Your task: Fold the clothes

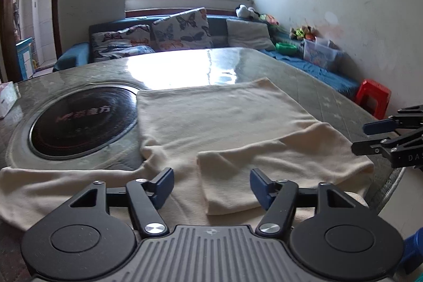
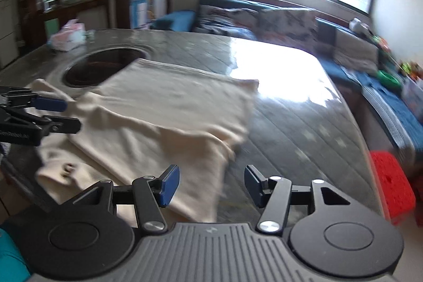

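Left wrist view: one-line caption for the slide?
Left gripper open above a half-folded cream garment on the glass table, right gripper at frame edge.

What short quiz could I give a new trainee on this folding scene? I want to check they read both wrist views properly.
1. True or false: the left gripper is shut on the cream garment.
2. What round black thing does the garment partly cover?
3. The right gripper is: A) open B) shut on cloth C) out of view.

Key: 1. False, open and empty. 2. The cooktop set in the table. 3. A.
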